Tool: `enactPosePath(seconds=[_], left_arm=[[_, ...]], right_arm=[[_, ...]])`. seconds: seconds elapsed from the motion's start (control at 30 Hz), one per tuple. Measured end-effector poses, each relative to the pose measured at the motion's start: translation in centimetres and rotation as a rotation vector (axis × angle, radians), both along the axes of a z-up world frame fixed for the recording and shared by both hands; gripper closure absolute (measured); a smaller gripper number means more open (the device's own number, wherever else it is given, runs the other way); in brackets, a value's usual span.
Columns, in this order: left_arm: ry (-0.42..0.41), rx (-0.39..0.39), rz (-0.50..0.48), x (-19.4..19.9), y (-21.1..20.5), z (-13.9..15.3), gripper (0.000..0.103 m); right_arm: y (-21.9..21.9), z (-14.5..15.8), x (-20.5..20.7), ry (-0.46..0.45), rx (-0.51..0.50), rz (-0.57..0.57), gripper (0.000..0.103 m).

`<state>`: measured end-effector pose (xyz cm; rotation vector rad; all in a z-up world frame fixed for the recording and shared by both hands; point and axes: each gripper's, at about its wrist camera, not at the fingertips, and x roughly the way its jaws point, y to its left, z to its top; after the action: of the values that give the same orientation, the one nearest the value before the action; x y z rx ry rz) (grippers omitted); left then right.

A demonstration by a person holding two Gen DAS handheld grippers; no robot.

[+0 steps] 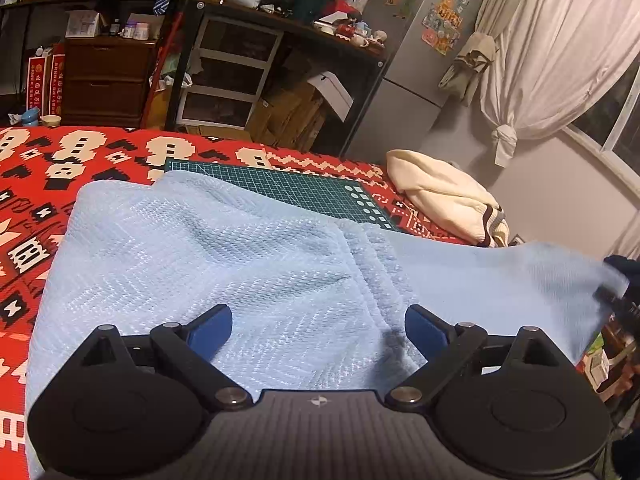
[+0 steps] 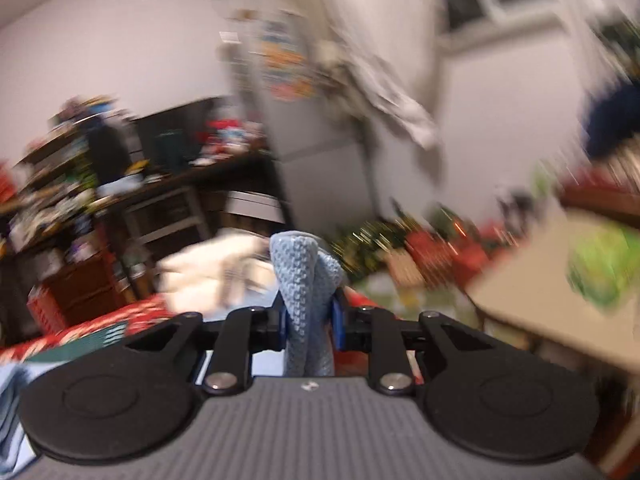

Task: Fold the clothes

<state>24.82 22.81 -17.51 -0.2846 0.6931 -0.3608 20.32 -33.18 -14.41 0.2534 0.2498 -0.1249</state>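
right tongs [image 2: 310,326]: clamped on a bunched corner of the blue knit garment [image 1: 224,256]
left tongs [image 1: 318,330]: wide open, hovering over it
garment: spread on the red bed [image 1: 36,184]
tip: probably carry that corner across flat, pin the body first

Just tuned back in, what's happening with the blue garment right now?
A person is folding a light blue knit garment on the red patterned bedspread. The right claw is pinched on a bunched edge of it and holds that end up off the bed. The left claw hangs open over the main body, gripping nothing. A cream garment lies off to the side, beyond a green cutting mat.
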Motion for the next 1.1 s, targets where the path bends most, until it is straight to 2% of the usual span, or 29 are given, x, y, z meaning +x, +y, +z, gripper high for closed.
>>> enactPosePath(seconds=[0.1, 0.2, 0.33, 0.47, 0.6, 0.73, 0.9, 1.03, 1.1], left_arm=[[-0.003, -0.011, -0.01, -0.3, 0.0, 0.1, 0.01], [-0.008, -0.013, -0.031, -0.6, -0.1, 0.3, 0.011], [-0.018, -0.024, -0.049, -1.2, -0.1, 0.6, 0.011], [-0.018, -0.024, -0.06, -1.6, -0.1, 0.5, 0.011], [-0.015, -0.019, -0.068, -1.8, -0.1, 0.2, 0.011], [-0.019, -0.024, -0.072, -1.9, -0.1, 0.2, 0.011], [-0.02, -0.047, -0.076, -1.8, 0.1, 0.4, 0.012], [-0.019, -0.05, -0.092, -1.7, -0.2, 0.7, 0.016], [-0.026, -0.051, -0.105, -1.7, -0.5, 1.0, 0.02]], right_arm=[[4.9, 2.5, 0.6, -0.037, -0.127, 0.154, 0.081], [10.1, 3.1, 1.3, -0.033, -0.238, 0.32, 0.081], [16.7, 1.3, 1.3, 0.0, -0.336, 0.539, 0.081], [22.5, -2.1, 0.6, 0.086, -0.43, 0.713, 0.081], [25.0, -4.9, 0.9, 0.171, -0.475, 0.751, 0.081], [26.1, -4.3, 1.1, 0.142, -0.501, 0.743, 0.081], [26.4, -3.4, 0.0, 0.09, -0.535, 0.82, 0.081], [26.5, -5.3, -0.1, 0.159, -0.565, 0.851, 0.078], [26.2, -5.3, -0.2, 0.145, -0.518, 0.841, 0.077]])
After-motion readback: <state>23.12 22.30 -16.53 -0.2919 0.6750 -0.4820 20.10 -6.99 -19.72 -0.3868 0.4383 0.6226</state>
